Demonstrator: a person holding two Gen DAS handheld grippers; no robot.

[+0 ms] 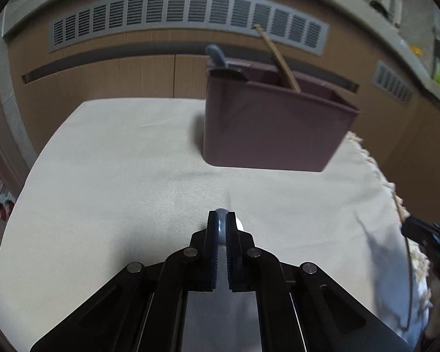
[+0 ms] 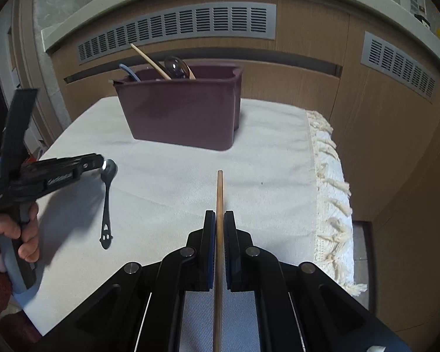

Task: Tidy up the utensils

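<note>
The right gripper [image 2: 219, 220] is clamped on a wooden chopstick [image 2: 219, 193] pointing toward the maroon caddy [image 2: 182, 111] on the white cloth [image 2: 167, 182]. At left, a hand [image 2: 17, 234] holds the left gripper [image 2: 98, 162], pinching a dark spoon [image 2: 107, 205] by its bowl, handle hanging down. More utensils stand in the caddy.

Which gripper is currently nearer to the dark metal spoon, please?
Left. The left gripper is shut on the dark metal spoon by its bowl, handle hanging down. The right gripper is apart from it, shut on a wooden chopstick.
</note>
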